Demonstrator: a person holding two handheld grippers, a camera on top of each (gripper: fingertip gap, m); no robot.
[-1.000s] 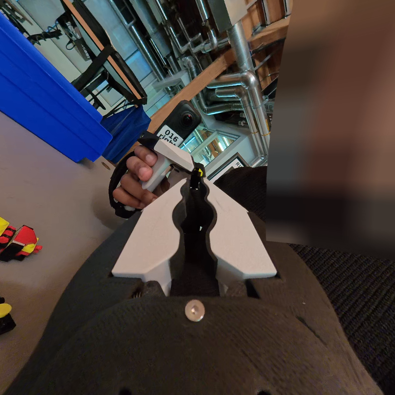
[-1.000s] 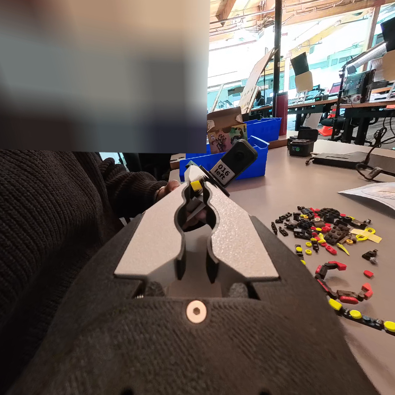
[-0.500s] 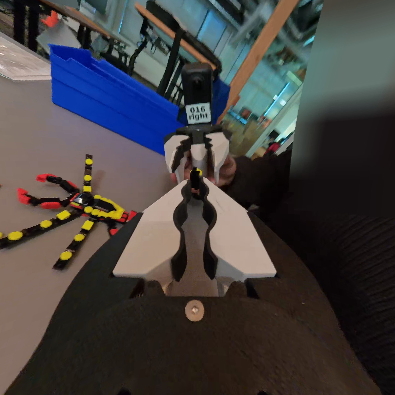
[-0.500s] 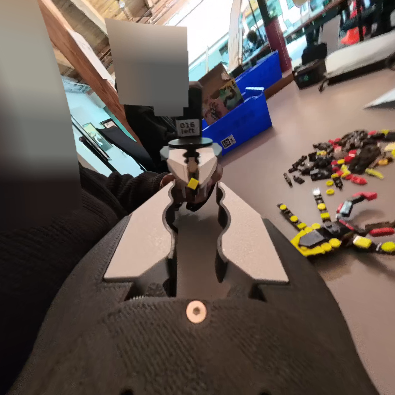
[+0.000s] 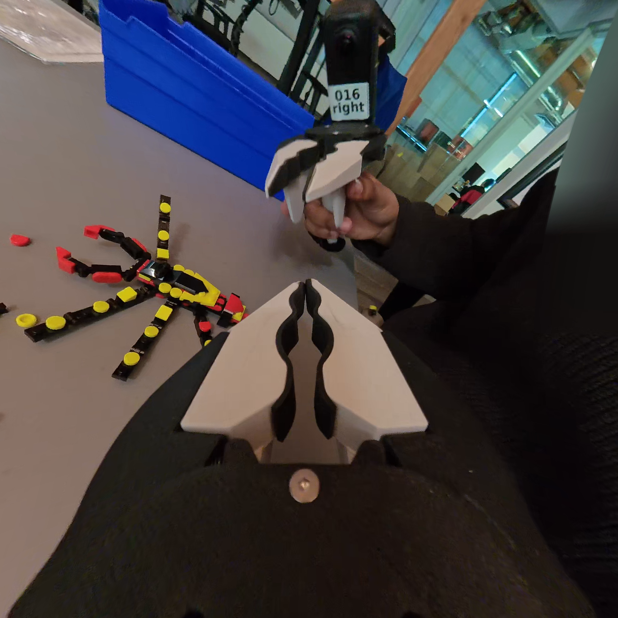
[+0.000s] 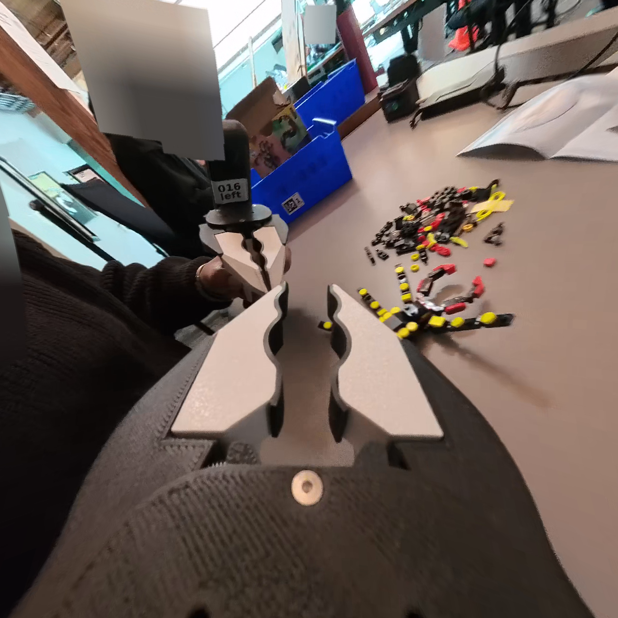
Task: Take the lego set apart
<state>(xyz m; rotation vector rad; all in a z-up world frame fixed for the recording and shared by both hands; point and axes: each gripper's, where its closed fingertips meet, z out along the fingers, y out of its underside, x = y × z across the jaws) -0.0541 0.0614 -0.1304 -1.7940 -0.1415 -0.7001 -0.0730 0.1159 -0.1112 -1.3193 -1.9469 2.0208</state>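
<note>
The left gripper [image 5: 305,284] is pressed together on nothing, the right gripper [image 6: 307,290] spread, both above the grey table [image 5: 83,160] beside the black, yellow and red lego spider model [image 5: 160,277]

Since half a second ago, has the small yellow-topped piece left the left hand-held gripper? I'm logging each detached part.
Yes. The left hand-held gripper is shut with nothing in it; a small yellow-topped piece now lies on the table near the spider model.
</note>
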